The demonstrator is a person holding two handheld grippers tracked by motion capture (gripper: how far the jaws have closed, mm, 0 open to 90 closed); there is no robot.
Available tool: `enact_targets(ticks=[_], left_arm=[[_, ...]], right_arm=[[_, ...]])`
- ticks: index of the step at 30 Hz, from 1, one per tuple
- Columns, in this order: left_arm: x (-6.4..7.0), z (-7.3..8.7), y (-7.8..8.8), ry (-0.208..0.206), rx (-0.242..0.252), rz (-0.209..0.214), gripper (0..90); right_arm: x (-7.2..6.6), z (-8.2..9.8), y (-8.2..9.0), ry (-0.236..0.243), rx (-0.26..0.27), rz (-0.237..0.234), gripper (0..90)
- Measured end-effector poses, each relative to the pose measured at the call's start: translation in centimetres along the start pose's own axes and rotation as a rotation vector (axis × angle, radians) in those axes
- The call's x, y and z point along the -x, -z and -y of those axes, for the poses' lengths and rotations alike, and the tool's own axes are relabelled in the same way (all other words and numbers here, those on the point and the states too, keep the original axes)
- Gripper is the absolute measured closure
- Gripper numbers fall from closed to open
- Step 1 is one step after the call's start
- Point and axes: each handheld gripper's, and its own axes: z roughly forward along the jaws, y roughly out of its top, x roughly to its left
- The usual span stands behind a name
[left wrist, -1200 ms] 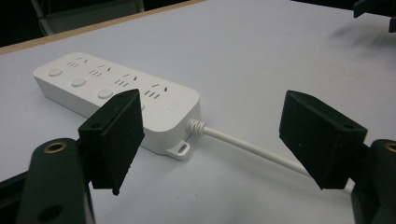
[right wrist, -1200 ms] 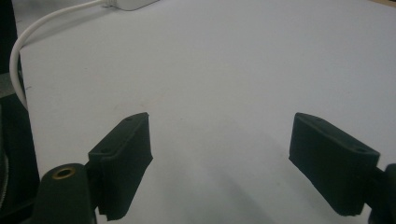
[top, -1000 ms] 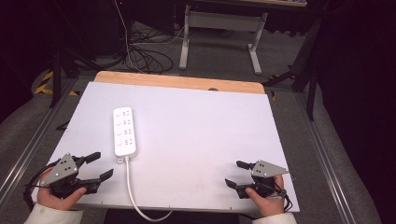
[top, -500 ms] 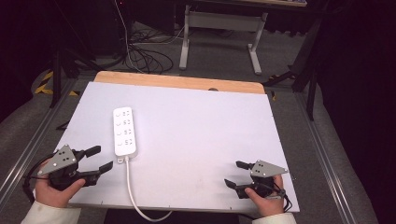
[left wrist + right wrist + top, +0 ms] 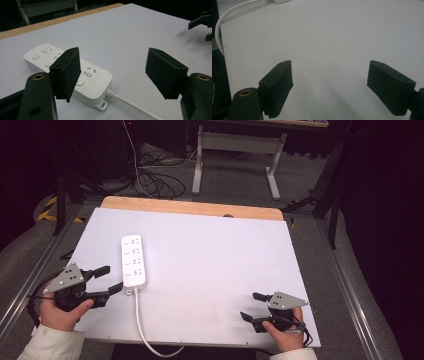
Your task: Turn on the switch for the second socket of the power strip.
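A white power strip (image 5: pixel 133 261) lies lengthwise on the left half of the white table (image 5: pixel 210 255), its white cord (image 5: pixel 142 330) running off the near edge. My left gripper (image 5: pixel 109 279) is open just left of the strip's near end, jaws pointing right toward it. In the left gripper view the power strip (image 5: pixel 72 72) sits behind the left jaw, with its cord (image 5: pixel 132 105) passing between the open jaws. My right gripper (image 5: pixel 254 306) rests open at the near right of the table, pointing left, nothing between its jaws. The right gripper view shows bare table (image 5: pixel 332 45) and the cord (image 5: pixel 227 17) at top left.
A wooden strip (image 5: pixel 190 208) edges the table's far side. Beyond it stand a desk frame (image 5: pixel 235 150) and loose cables (image 5: pixel 150 175) on the floor. Metal rails (image 5: pixel 345 285) run along both sides of the table.
My left gripper has lifted and moved forward and right, closer to the power strip's near end. The right gripper has stayed where it was.
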Motion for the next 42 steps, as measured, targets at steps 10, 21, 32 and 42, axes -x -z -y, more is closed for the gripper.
enact_targets(ticks=[10,21,32,42], left_arm=[[-0.6,-1.2,-0.6,-0.009,-0.001,0.000,29.1],[-1.3,-2.4,-1.9,-0.010,-0.007,0.010,29.3],[-2.3,-2.6,-3.5,0.000,-0.041,0.001,29.0],[-3.2,-1.9,-4.3,-0.004,-0.033,-0.019,46.7]], right_arm=[[0.0,0.0,-0.1,0.002,-0.008,-0.005,20.5],[0.0,0.1,-0.1,0.002,-0.009,-0.012,19.9],[0.0,0.1,-0.2,0.003,-0.007,-0.013,19.5],[0.0,0.1,-0.1,0.006,0.004,-0.024,19.1]])
